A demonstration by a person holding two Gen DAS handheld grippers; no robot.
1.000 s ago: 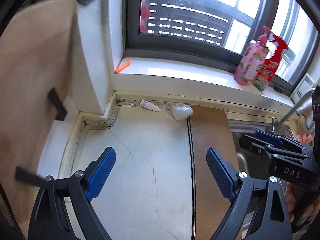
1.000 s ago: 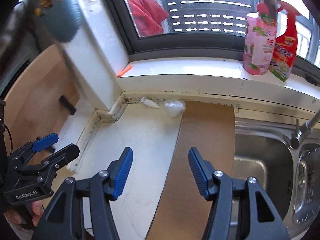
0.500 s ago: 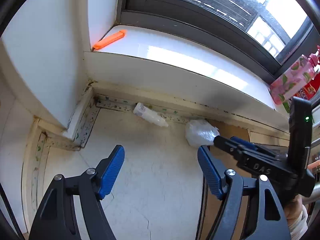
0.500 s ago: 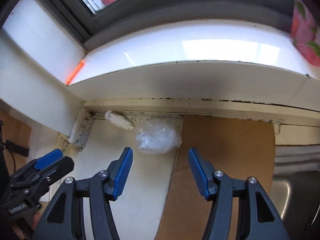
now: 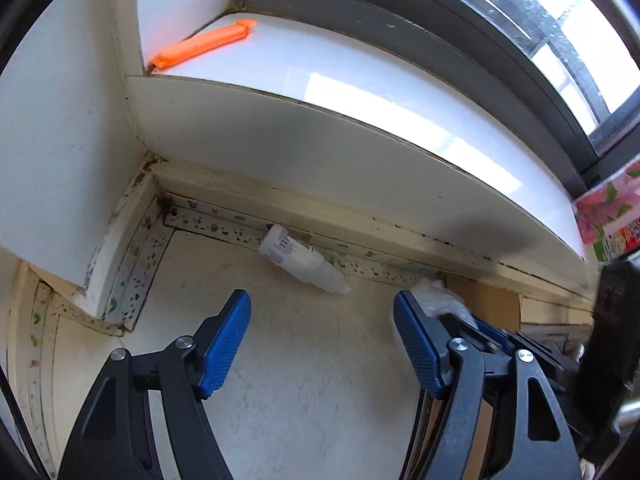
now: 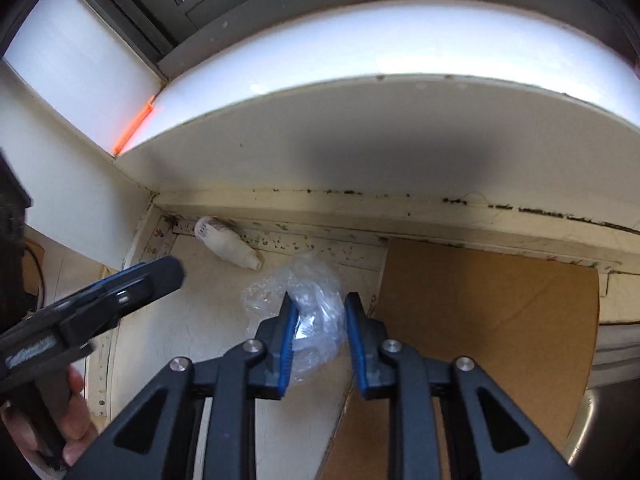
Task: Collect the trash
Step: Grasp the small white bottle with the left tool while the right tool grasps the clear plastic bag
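Below window sill [image 6: 400,60], on cream counter [image 5: 320,380]: right gripper [image 6: 317,312] just closing around crumpled clear plastic wrap [image 6: 296,304]; left gripper [image 5: 322,316] apart, narrowing toward small white plastic bottle [image 5: 304,258] ahead. Next: clamp, lift.

Left tool [image 5: 322,344], right tool [image 6: 318,312]: black frames, blue ribbed pads, silver screws.

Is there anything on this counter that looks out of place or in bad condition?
Yes. A small white bottle lies on its side against the back wall, and a crumpled clear plastic bag sits loose on the counter. The sealing strip along the wall carries dark spots that look like mould.
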